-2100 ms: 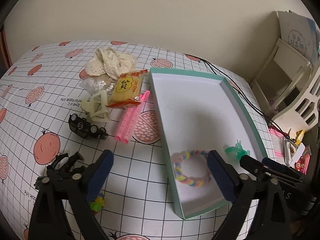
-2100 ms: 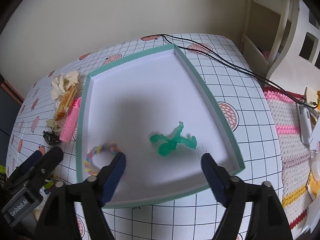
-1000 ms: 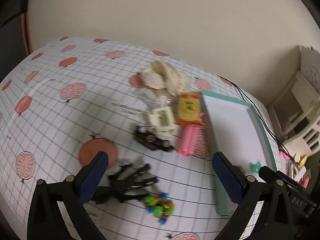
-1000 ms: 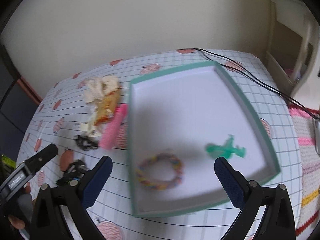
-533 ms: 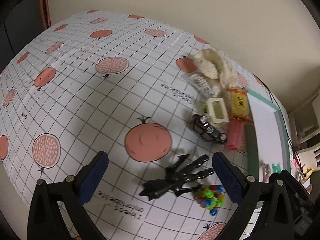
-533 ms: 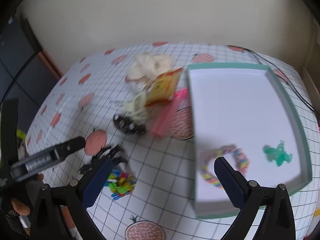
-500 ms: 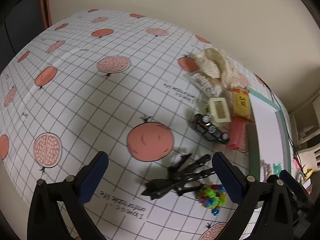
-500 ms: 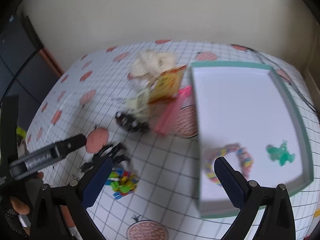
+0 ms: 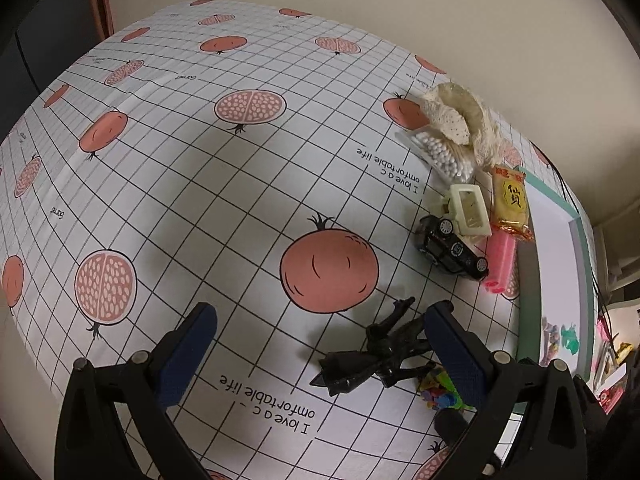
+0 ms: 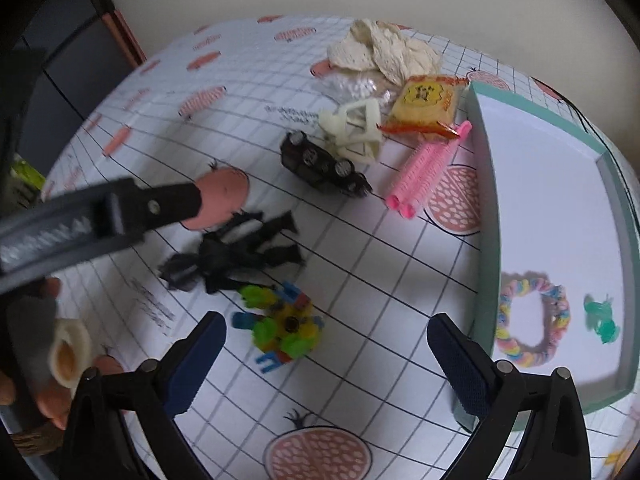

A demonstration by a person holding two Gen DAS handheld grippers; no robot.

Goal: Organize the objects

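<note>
Fingers (image 10: 460,368) of both grippers apart (nothing held), black figure (image 10: 236,252) flat, long axis toward pink rollers (image 10: 426,168).

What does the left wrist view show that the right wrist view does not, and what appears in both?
Only the left wrist view shows the wide bare stretch of tablecloth and the open left gripper. Only the right wrist view shows the open right gripper and a bare hand at its left edge. Both show the black figure, toy car, pink rollers, snack packet and teal box.
</note>
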